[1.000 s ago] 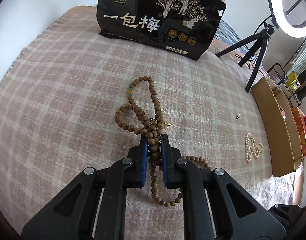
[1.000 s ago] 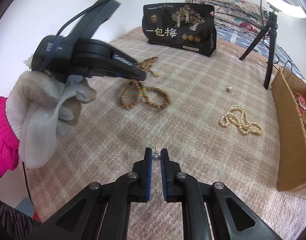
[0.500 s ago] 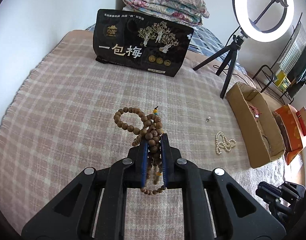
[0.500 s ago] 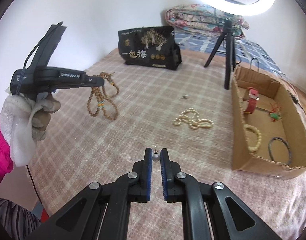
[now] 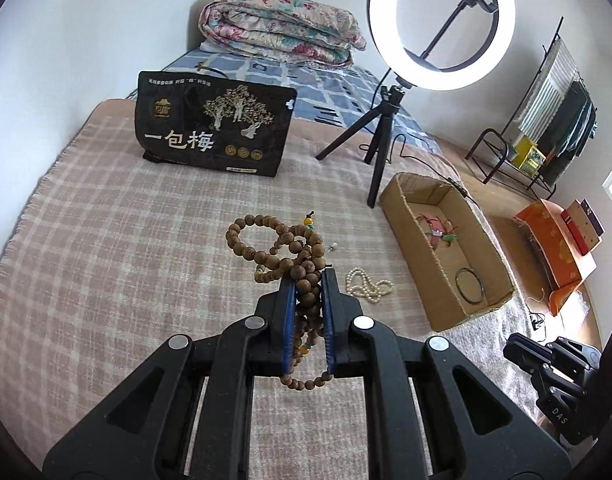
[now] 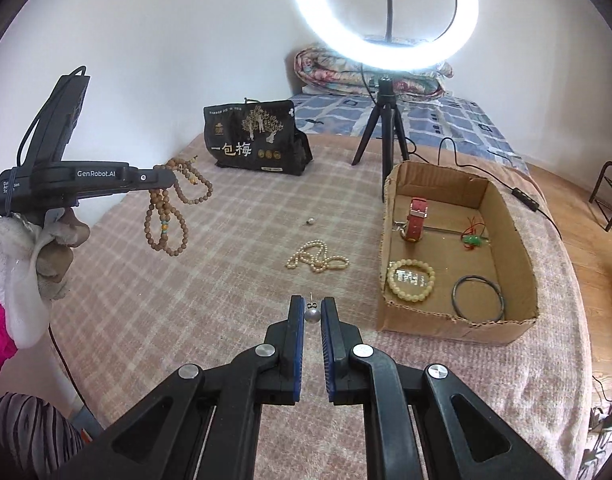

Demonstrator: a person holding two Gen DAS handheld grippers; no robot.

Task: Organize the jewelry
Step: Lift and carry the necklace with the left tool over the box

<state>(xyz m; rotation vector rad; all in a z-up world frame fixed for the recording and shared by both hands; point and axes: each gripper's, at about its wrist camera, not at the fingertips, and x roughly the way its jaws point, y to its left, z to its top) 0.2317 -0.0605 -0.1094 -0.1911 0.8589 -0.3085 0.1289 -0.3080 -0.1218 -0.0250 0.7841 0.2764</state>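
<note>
Bed blanket (image 6: 233, 280): woven, fringed, pink-and-cream plaid, soft nap.
Snack bag (image 5: 213, 128): glossy black, gold tree print, standing upright at the far end of the blanket.
Ring light (image 6: 386, 12): glowing white hoop on a black tripod, behind the box.
Cardboard box (image 6: 522, 240): open, rectangular, torn rim; inside lie a red-strapped watch (image 6: 416, 220), a pale bead bracelet (image 6: 410, 280) and a thin dark bangle (image 6: 478, 298).
Wooden bead strand (image 5: 293, 252): round brown beads with amber and turquoise accents, looped in a bunch; my left gripper (image 5: 308, 280) pinches it, raised off the blanket, with loops dangling.
Pearl necklace (image 6: 316, 258): small cream beads, heaped loose on the blanket left of the box.
Stud earring (image 6: 312, 314): silvery ball with a thin post, clamped between the blue pads of my right gripper (image 6: 312, 312).
</note>
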